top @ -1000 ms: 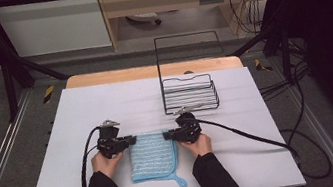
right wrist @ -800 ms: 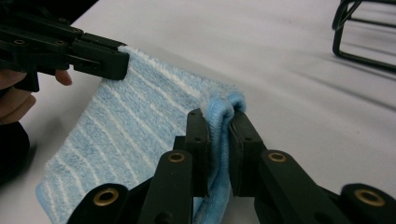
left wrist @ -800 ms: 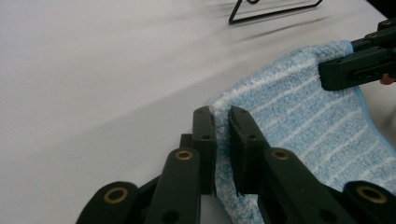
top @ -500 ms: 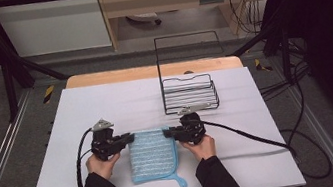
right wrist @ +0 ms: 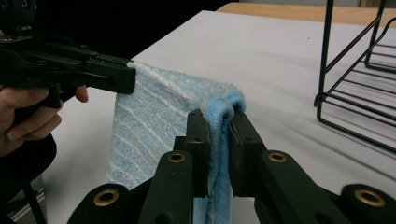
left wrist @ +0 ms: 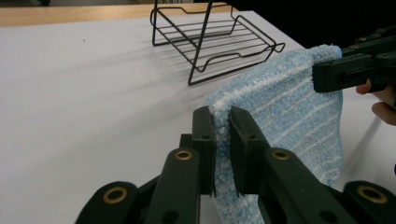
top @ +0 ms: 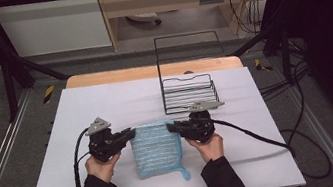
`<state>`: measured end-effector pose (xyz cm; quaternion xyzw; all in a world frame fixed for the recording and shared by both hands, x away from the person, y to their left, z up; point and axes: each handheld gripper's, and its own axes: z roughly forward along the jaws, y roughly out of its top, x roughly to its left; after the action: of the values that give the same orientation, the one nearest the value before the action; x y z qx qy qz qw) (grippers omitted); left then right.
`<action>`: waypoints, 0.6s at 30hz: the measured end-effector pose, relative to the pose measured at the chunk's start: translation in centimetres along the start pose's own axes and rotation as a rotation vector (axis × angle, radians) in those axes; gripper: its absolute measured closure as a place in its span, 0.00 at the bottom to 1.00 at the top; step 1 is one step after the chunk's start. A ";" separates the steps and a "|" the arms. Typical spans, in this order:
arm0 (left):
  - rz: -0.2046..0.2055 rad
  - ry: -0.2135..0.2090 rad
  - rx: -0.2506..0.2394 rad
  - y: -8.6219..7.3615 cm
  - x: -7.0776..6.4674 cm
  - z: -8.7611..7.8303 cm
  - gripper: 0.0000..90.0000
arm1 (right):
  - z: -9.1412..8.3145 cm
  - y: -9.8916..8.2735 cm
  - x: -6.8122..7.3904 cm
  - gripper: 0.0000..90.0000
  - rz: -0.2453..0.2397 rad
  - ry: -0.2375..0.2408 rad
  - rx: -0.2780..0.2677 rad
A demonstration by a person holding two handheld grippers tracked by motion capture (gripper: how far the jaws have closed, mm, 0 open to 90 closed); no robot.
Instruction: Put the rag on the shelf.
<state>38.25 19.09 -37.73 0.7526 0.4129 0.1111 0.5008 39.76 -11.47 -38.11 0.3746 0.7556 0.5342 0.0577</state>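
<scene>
Facing inward, left gripper (top: 130, 134) and right gripper (top: 172, 127) jaws pinch the blue cloth's (top: 155, 148) top corners.

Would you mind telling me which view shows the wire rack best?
The high view: the whole wire rack stands there, tall back frame and tray, behind the cloth. The left gripper view shows its tray closer but cuts off the frame's top; the right gripper view catches just one corner.

Wire rack (top: 188, 91) blocks ahead (just beyond cloth (top: 156, 147)); table (top: 105, 100) left open.
</scene>
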 end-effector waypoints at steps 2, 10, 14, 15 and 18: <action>0.004 -0.004 -0.013 0.3 -0.3 -0.2 0.90 | -0.2 0.1 0.0 0.90 -0.007 -0.001 -0.005; 0.028 -0.009 -0.063 1.4 -1.3 -0.8 0.90 | -2.0 1.2 0.8 0.90 -0.056 -0.014 -0.062; 0.043 -0.019 -0.104 2.5 -2.0 -0.8 0.90 | -2.9 1.8 0.9 0.90 -0.077 -0.033 -0.093; 0.043 -0.019 -0.104 2.5 -2.0 -0.8 0.90 | -3.2 1.9 1.0 0.90 -0.080 -0.034 -0.099; 0.054 -0.028 -0.138 3.2 -2.6 -0.9 0.90 | -4.0 2.4 1.1 0.90 -0.091 -0.038 -0.124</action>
<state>37.72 17.31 -33.96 0.7286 0.3765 0.1423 0.5542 38.28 -13.50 -34.03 0.3457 0.7362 0.5694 0.1192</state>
